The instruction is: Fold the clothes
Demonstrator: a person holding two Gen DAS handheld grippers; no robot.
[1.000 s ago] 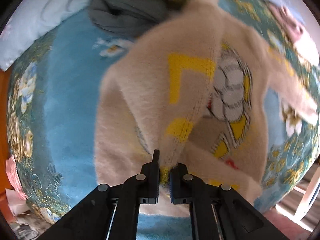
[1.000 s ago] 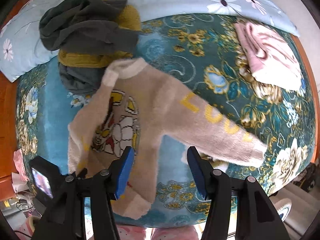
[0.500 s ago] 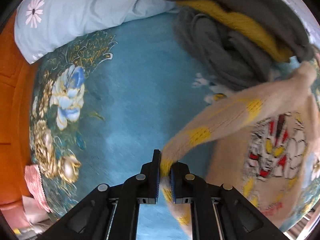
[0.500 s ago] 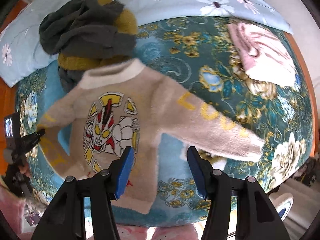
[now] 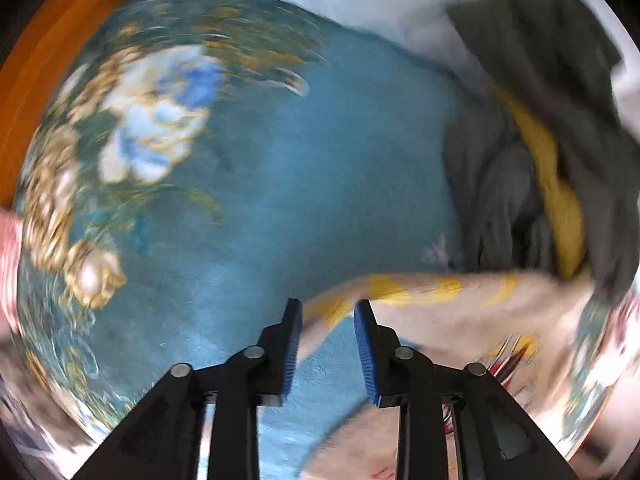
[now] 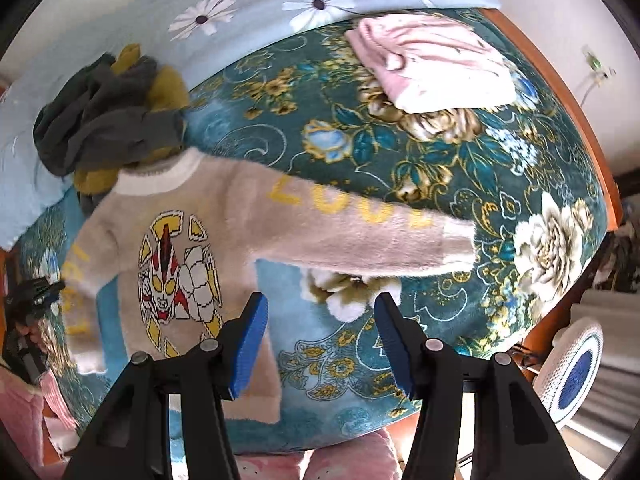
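A beige sweater (image 6: 240,240) with a cartoon figure is spread face up on the floral bed cover (image 6: 460,152), both sleeves stretched out sideways. The left gripper (image 5: 327,322) is seen with fingers parting, the sleeve cuff lying loose between them. The right gripper (image 6: 318,320) is held above the hem, fingers wide, nothing gripped.

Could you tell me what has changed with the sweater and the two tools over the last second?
The left tool pulled the beige sweater's folded-in sleeve out sideways, so the sweater now lies spread flat. Its jaws, shut on the cuff before, are opening, the cuff end still between them. The right tool stayed open and empty above the sweater's hem. The grey and yellow clothes pile and the folded pink garment stayed put.
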